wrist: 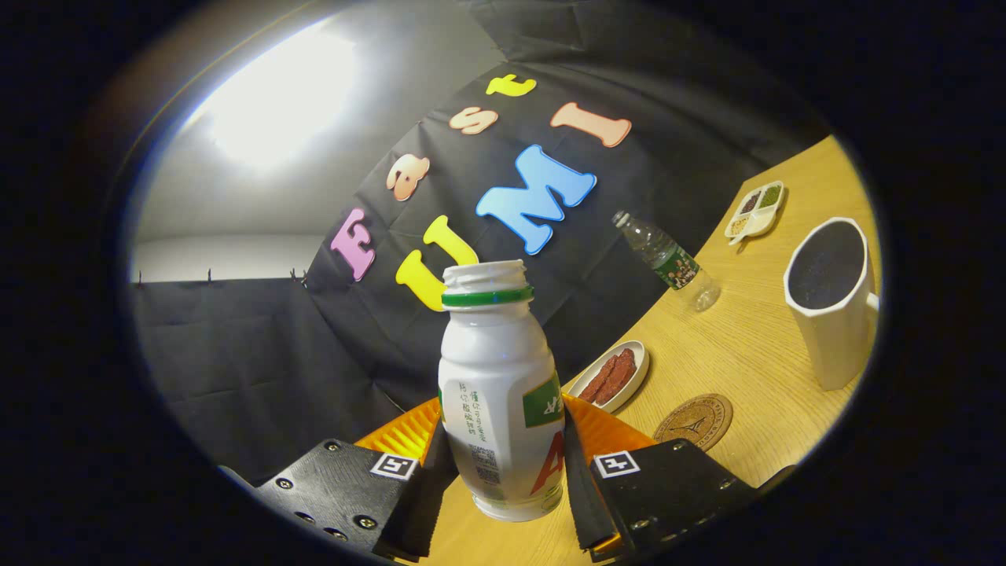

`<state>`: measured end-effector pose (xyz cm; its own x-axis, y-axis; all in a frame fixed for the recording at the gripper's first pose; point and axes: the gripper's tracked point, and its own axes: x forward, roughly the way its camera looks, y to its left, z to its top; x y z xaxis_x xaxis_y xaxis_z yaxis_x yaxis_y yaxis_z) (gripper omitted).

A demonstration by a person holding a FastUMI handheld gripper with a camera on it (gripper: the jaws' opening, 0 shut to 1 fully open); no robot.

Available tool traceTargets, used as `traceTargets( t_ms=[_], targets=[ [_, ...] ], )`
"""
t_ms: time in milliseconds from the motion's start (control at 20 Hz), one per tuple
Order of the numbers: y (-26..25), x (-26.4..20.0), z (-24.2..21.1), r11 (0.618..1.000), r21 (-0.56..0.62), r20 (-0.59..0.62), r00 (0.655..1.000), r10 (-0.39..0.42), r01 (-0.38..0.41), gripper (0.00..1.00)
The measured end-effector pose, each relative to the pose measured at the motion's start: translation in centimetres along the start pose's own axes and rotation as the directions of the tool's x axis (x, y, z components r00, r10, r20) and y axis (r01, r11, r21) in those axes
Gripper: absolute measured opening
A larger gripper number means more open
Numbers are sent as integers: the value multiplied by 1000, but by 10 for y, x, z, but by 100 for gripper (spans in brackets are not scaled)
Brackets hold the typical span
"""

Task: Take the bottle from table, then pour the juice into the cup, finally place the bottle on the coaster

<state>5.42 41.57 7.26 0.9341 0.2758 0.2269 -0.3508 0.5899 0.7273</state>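
While the whole view is tilted, the jaws of the gripper [503, 472] stand closed on the bottle [500, 393], one pressing each side of its lower body. The bottle is white with a green neck ring, cap off, mouth open, and sits squarely between the jaws; its base shows above the worktop [754, 346], though contact with the wood cannot be told.

Just beyond the jaws lies a round brown coaster [693, 420], flat on the wood, nothing on it. Beside it, toward the worktop's back edge by the cloth wall, an oval dish [611, 375] holds reddish slices.

Farther out stands a white cup [831, 303], dark inside, well apart from the bottle. A clear water bottle [666, 261] stands near the back edge. Farthest, a small divided tray [755, 210] holds assorted bits, too small to identify.
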Motion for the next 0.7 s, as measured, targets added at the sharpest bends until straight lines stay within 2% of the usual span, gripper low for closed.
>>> traceTargets(
  t_ms=[350,700],
  targets=[
    [-36,-6,27,973,224,98,992,-79,55,66],
    [-53,-18,41,920,388,154,980,-122,54,66]
  ],
)
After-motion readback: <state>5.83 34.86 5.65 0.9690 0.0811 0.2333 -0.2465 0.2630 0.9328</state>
